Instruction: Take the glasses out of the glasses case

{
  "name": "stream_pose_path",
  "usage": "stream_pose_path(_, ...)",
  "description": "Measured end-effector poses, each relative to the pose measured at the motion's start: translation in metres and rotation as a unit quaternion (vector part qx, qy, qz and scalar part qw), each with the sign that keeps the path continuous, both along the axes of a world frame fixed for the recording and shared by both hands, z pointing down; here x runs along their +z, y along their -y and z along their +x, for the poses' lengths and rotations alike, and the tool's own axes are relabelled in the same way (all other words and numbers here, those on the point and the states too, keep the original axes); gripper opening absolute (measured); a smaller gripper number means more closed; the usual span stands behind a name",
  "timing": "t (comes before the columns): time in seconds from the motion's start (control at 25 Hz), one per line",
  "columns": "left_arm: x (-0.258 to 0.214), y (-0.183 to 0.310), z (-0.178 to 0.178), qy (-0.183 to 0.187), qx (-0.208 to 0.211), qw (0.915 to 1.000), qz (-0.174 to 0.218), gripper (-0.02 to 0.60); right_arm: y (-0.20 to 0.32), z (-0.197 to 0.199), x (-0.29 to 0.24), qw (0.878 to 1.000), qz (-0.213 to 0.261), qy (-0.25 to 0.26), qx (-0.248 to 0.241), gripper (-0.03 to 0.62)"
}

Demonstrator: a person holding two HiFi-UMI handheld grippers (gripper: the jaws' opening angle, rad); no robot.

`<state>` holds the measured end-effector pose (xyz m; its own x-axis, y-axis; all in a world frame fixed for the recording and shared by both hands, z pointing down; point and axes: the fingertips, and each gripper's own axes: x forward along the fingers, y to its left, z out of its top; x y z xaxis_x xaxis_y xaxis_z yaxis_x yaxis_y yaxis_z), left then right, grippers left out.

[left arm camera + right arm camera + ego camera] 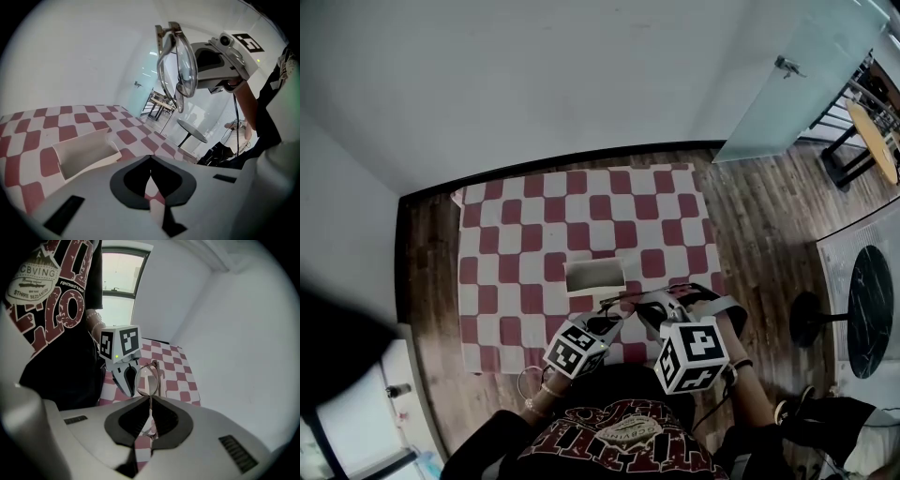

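A white glasses case lies open on the red-and-white checked tablecloth; no glasses show inside it. My right gripper is shut on the thin metal-framed glasses and holds them in the air above the near part of the table. The left gripper view shows the glasses hanging upright, well above the case. My left gripper is shut with nothing in it, just left of the glasses and near the case's front side. From the head, both grippers sit close together at the table's near edge, the left and the right.
The person's torso in a dark printed shirt is right behind both grippers. A white wall runs along the table's far side. A round black table and a glass door stand to the right, on wooden floor.
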<state>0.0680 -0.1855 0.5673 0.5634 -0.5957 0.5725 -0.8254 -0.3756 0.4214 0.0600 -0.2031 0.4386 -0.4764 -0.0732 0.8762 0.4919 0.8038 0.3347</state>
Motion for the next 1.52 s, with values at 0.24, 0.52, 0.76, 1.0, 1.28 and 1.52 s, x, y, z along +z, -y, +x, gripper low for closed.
stream_pose_path(0.24,-0.005,0.001,0.000,-0.006,-0.004,1.0000,0.006,0.008,-0.003,-0.003,0.001,1.000,-0.008,-0.008,-0.015,0.032)
stream_pose_path(0.52,-0.005,0.000,-0.003,-0.007,-0.010,0.9999,0.002,0.008,-0.010,-0.005,0.001,0.999,-0.022,-0.017,-0.040,0.032)
stream_pose_path(0.76,-0.008,0.000,0.004,-0.014,-0.008,0.9999,0.005,0.008,-0.011,-0.003,0.000,0.998,-0.021,-0.016,-0.052,0.031)
stream_pose_path(1.0,-0.010,0.001,0.006,-0.013,-0.007,0.9999,0.007,0.008,-0.007,-0.004,-0.005,0.998,-0.025,-0.007,-0.058,0.031)
stream_pose_path(1.28,-0.011,-0.001,0.007,-0.020,-0.014,0.9997,0.006,0.008,-0.005,-0.002,-0.005,0.997,-0.019,-0.007,-0.079,0.032)
stream_pose_path(1.52,-0.012,-0.002,0.008,-0.025,-0.017,0.9995,0.003,0.008,-0.010,-0.003,-0.006,0.996,-0.020,-0.012,-0.090,0.032)
